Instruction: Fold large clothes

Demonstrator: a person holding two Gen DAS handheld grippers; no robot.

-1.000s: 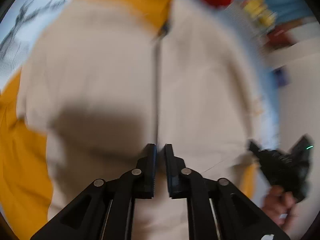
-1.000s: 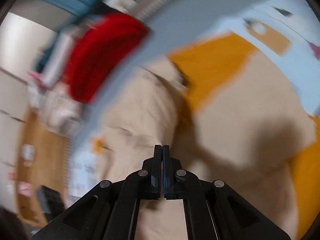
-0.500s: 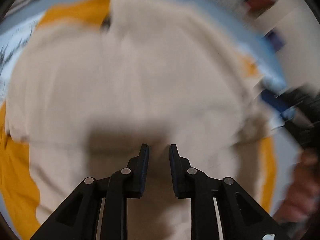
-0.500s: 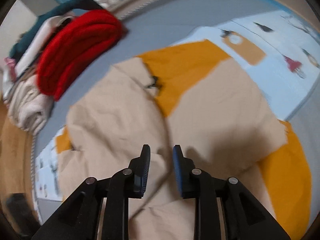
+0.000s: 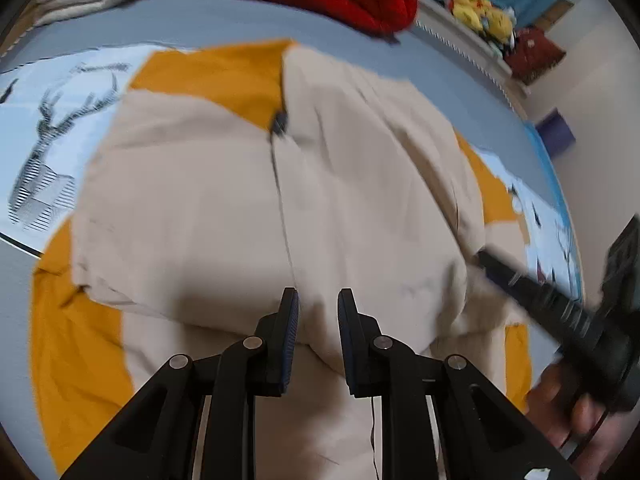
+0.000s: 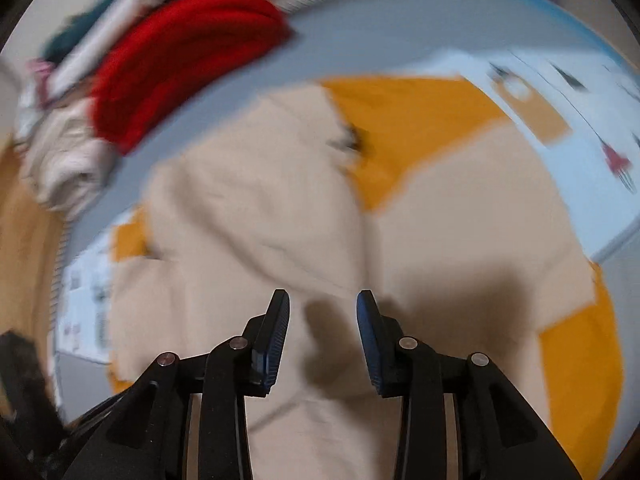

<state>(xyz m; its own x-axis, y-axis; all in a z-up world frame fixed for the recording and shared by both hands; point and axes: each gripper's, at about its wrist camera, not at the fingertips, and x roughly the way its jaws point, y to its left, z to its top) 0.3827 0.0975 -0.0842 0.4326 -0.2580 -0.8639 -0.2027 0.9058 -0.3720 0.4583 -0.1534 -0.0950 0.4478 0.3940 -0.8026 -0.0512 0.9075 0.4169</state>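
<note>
We find no text, label, brand or number that we can read in either view; the printed sheet (image 5: 60,152) under the clothes carries only drawn figures, such as a striped deer, without any lettering.

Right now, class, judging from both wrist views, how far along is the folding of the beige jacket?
Done: the beige jacket lies flat, sides folded in over its orange lining. In hand: nothing; the left gripper is open and empty, the right gripper is opening with nothing between its jaws. Left: further folds, then perhaps joining the red folded pile.
</note>
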